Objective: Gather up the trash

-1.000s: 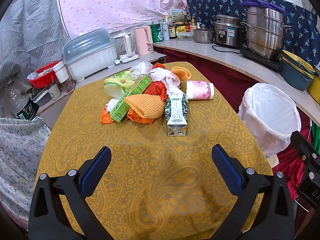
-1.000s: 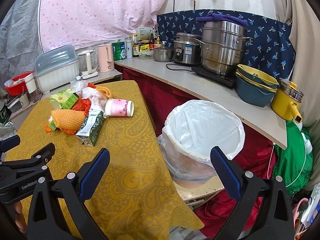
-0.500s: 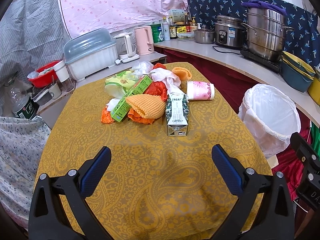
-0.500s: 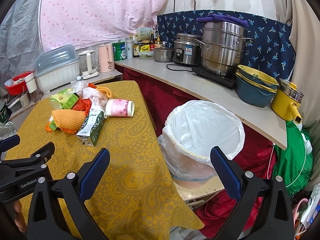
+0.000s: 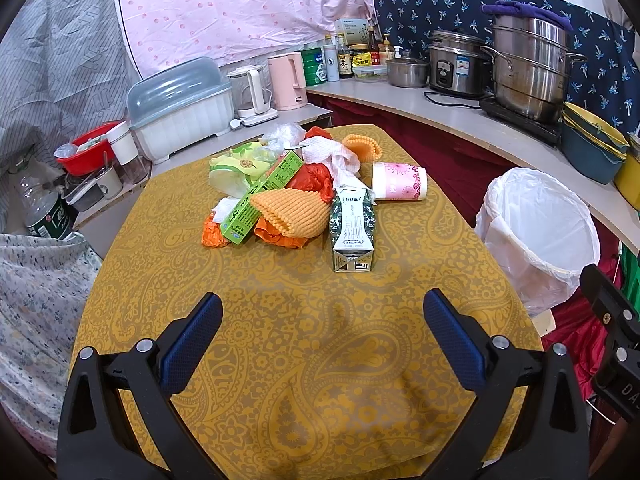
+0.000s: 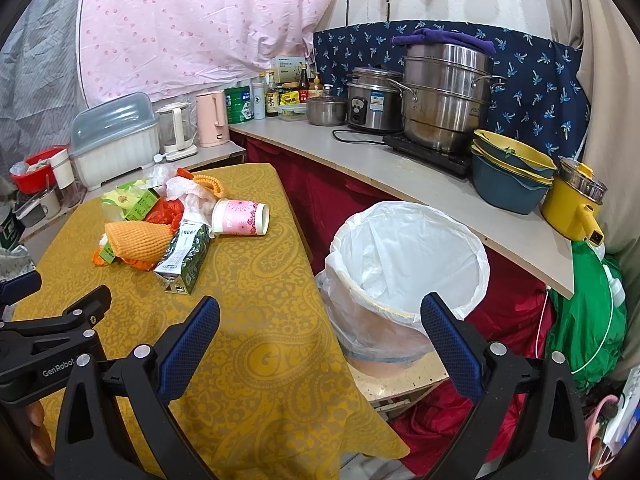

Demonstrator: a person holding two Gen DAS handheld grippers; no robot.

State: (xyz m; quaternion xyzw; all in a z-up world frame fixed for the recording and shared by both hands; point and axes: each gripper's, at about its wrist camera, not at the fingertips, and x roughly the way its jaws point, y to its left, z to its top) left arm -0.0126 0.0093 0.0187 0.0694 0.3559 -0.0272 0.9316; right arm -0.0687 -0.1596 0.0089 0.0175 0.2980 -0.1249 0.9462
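A heap of trash lies mid-table on the yellow patterned cloth (image 5: 304, 360): a green-and-white milk carton (image 5: 352, 232) nearest me, an orange foam net (image 5: 292, 212), a green box (image 5: 262, 196), a pink paper cup (image 5: 398, 187) on its side, white tissue (image 5: 334, 156) and orange plastic. The white-lined trash bin (image 6: 404, 268) stands right of the table. My left gripper (image 5: 322, 320) hangs open over the near table, short of the carton. My right gripper (image 6: 320, 322) is open too, above the table's right edge and the bin. Nothing sits between either pair of fingers.
A counter (image 6: 400, 176) curves behind with steel pots (image 6: 444, 92), stacked bowls (image 6: 512, 176), a yellow pot (image 6: 576, 204), a pink kettle (image 5: 286, 80) and bottles. A covered dish rack (image 5: 180, 108) and red bowl (image 5: 86, 152) stand far left. A green bag (image 6: 588, 312) hangs right of the bin.
Both views drift very slightly; the trash pile sits a touch lower in the left wrist view. Both grippers stay open.
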